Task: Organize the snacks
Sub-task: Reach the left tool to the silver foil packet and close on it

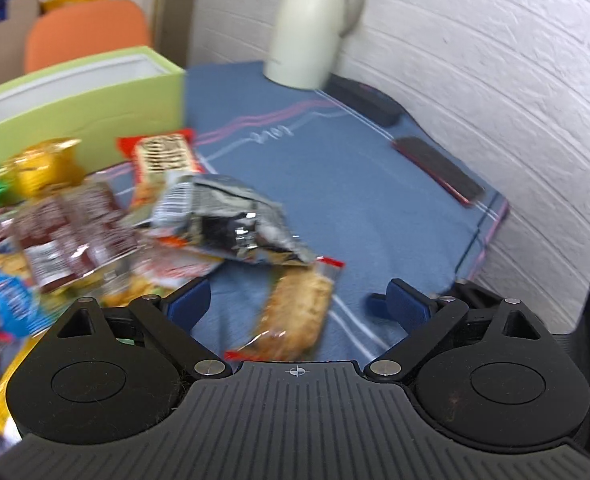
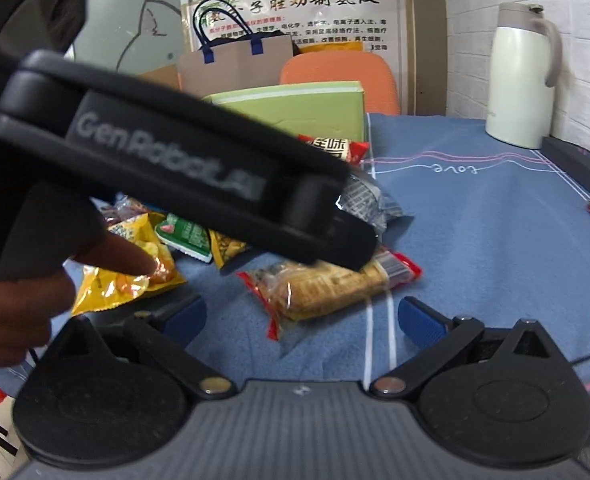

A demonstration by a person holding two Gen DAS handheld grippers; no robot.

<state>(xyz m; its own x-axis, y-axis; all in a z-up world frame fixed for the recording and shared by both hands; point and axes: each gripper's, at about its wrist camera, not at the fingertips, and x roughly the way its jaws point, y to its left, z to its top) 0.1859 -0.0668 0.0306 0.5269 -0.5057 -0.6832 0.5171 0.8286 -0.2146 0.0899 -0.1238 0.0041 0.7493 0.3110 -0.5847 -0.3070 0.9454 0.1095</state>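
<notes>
Hanging just above a clear-wrapped biscuit bar [image 1: 295, 314], the left gripper [image 1: 299, 304] has its blue pads spread wide with nothing pinched; the bar lies on the blue cloth [image 1: 367, 184] between and below them, so I judge it the next pick. In the right wrist view the right gripper [image 2: 303, 320] is likewise spread and empty, hovering near the same bar [image 2: 327, 284], with the left tool's black body crossing in front of it and a hand [image 2: 23, 300] at the left edge. Beyond the bar sits one crumpled silver packet [image 1: 231, 220], and to its left a loose heap of snacks [image 1: 55, 232], too blurred to count. One red packet [image 1: 163, 156] lies against the single green box [image 1: 79, 104], which stands open-topped, likely where the snacks go. Farther back are two dark flat items by the wall, one white jug [image 1: 315, 28] and one orange chair [image 1: 87, 32]
</notes>
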